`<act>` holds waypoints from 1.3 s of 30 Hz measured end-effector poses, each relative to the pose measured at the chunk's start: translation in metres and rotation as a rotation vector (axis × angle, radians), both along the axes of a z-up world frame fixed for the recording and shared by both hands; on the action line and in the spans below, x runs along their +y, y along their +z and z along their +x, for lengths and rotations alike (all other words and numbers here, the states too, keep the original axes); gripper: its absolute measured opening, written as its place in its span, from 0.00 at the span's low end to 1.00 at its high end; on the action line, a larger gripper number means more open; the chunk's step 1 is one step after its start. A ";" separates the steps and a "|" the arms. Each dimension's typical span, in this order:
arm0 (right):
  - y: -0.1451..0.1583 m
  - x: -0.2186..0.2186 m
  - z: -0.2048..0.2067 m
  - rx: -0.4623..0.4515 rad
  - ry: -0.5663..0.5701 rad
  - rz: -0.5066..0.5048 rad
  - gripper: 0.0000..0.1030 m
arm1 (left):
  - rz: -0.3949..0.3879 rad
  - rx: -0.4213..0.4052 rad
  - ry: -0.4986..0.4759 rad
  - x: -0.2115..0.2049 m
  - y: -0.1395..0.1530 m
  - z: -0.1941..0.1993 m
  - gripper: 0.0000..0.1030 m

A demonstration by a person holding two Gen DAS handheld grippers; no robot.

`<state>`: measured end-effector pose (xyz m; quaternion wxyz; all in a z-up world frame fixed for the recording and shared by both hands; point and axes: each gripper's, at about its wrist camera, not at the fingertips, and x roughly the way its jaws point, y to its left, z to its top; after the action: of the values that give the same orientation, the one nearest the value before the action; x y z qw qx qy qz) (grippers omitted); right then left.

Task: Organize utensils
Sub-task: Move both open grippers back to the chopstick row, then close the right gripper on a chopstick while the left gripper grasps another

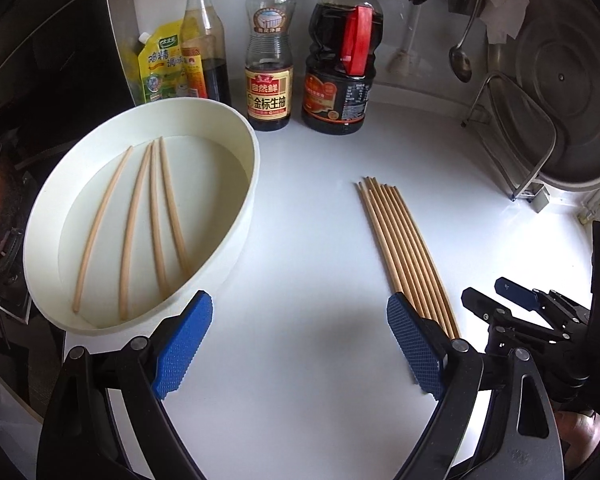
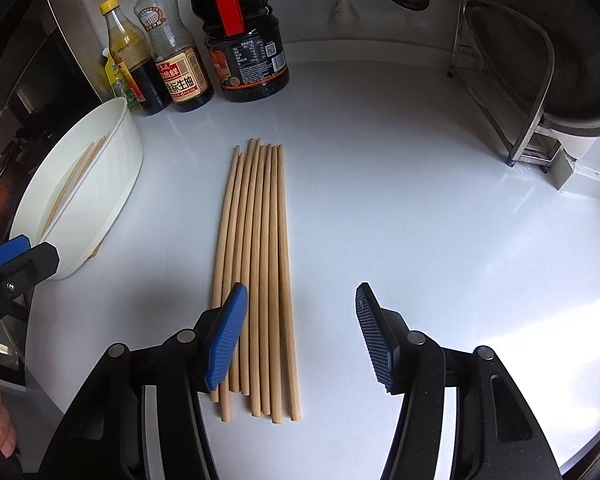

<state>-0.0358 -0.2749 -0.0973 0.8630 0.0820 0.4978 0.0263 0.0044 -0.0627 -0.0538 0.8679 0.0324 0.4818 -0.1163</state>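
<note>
Loose chopsticks [image 2: 256, 272] beside the white tub [image 1: 236, 216], both my grippers released

My left gripper [image 1: 300, 340] and right gripper [image 2: 298, 336] gape, holding nothing. About 8 sticks lie right of the tub, 4 chopsticks inside [image 1: 148, 220]. I judge them light, stiff, smooth, prone to roll; I'd pinch 1 mid-shaft. Behind the tub, a soy bottle [image 1: 269, 80] reads 金标生抽.

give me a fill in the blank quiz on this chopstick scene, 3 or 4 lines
1. The white tub holds ____ chopsticks.
2. The loose chopstick bundle lies on the white ____.
3. The big soy sauce bottle has a ____ handle.
4. Both the left gripper and the right gripper hold ____.

Missing words: four; counter; red; nothing
</note>
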 end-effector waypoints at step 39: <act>-0.039 -0.017 0.023 -0.034 0.071 -0.120 0.53 | 0.079 0.086 -0.032 -0.068 -0.068 0.023 0.86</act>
<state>-0.0123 -0.2922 -0.1363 0.8731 0.0120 0.4865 0.0283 0.0276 -0.1303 -0.1215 0.8426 0.0696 0.5221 -0.1124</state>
